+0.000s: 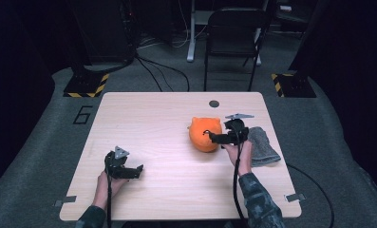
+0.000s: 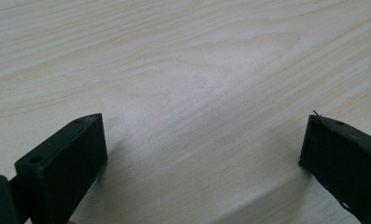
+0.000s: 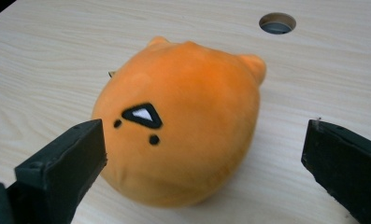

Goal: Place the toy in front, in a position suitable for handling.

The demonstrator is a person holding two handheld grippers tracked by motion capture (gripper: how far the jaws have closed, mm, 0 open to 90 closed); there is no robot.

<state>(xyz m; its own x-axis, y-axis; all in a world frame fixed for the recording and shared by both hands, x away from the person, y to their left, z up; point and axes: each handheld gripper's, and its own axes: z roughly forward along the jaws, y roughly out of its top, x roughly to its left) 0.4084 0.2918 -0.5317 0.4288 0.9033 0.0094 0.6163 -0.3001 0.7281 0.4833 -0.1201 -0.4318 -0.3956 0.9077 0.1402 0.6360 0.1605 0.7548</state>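
A round orange plush toy (image 1: 204,134) with small ears and a stitched black face lies on the wooden table (image 1: 148,118), right of centre. My right gripper (image 1: 213,137) hovers just to its right, jaws pointing left at it. Seen from the right gripper view, the plush (image 3: 183,121) sits ahead of the wide jaws, and the right gripper (image 3: 202,154) is open with neither pad touching it. My left gripper (image 1: 135,172) rests low near the front left of the table. In the left gripper view the left gripper (image 2: 202,149) is open over bare wood.
A folded grey cloth (image 1: 262,145) lies just right of my right hand. A round cable hole (image 1: 214,103) sits near the table's far edge; it shows beyond the plush (image 3: 277,23). A black chair (image 1: 233,38) stands behind the table.
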